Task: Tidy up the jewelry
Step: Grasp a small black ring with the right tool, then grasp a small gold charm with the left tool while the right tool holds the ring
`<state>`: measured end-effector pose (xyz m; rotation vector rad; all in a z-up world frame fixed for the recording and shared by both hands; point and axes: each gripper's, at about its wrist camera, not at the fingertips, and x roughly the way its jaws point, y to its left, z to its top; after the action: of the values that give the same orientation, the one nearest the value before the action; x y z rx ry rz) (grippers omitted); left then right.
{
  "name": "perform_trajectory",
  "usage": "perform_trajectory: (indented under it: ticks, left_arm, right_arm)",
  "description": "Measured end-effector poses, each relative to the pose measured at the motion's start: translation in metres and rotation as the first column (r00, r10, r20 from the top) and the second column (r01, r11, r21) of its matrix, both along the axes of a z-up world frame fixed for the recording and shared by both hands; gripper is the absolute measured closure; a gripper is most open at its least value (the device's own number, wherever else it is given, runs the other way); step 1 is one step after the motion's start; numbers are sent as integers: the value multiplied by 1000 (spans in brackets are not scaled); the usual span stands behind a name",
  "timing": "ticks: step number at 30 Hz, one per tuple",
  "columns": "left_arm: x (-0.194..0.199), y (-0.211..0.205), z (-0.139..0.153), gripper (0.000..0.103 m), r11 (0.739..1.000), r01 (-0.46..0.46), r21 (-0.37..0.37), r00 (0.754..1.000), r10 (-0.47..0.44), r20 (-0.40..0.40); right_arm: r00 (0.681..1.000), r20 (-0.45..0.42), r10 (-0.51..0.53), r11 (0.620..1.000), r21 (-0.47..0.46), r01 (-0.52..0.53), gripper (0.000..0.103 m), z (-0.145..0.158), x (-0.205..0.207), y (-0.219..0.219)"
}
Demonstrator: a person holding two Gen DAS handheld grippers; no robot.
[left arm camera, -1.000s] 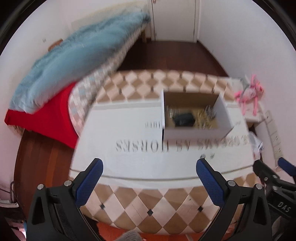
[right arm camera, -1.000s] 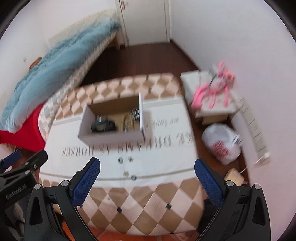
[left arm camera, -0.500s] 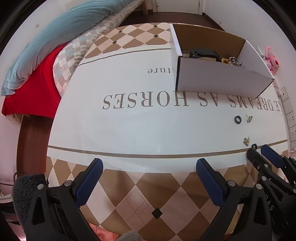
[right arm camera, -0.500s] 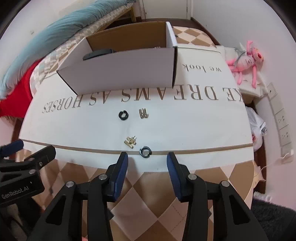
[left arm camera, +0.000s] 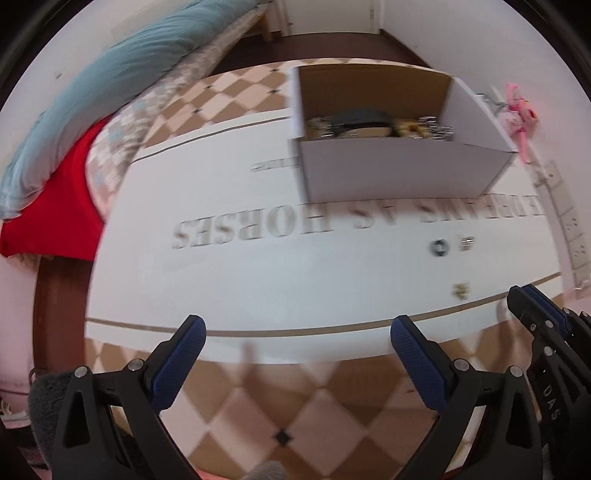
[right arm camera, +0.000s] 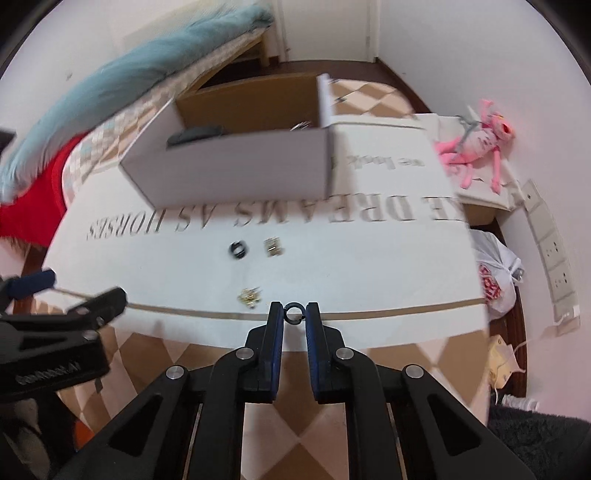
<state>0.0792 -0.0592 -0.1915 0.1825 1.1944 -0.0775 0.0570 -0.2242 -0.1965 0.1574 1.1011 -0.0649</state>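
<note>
On tablecloth, four jewelry pieces, one dark ring in right gripper

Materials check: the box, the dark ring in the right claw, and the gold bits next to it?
Box: corrugated cardboard, white matte outside, raw brown inside. Dark ring, between the pads of the right claw: dark and slightly glossy, maybe metal or plastic; too small to tell. Gold bits: shiny yellow glints suggest gold-toned metal, though blur leaves that open.

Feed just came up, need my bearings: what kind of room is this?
Most likely a bedroom in a home: a bed with a fluffy pale-blue blanket and red sheet, a pink plush toy, and a white door on dark wooden flooring.
</note>
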Motion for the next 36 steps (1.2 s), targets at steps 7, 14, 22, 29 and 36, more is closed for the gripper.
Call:
perform_trajectory:
  ticks: [7,14,22,29,36]
  left_arm:
    - [-2,-48,-7,6,989,102,-108,994,-105,-25]
    - [-3,-78,-16,24,977,187,-105,982,-190,-21]
    - [4,-84,-26,59,971,227,-76,973,-230,-25]
    - [4,-92,-26,89,962,260,-89,965,-262,-15]
    - [7,-90,-22,95,963,249,-101,968,-250,-3]
  right_arm:
    - [993,-6,-120,992,30,120,91,5,-3,-45]
    - [985,-17,-171,984,55,172,91,0,-8,-64]
    - [982,-26,-186,980,68,188,91,-7,-9,-72]
    - [981,-37,-189,978,87,191,103,-10,-8,-74]
    - [981,-52,-186,959,206,193,101,-10,-5,-79]
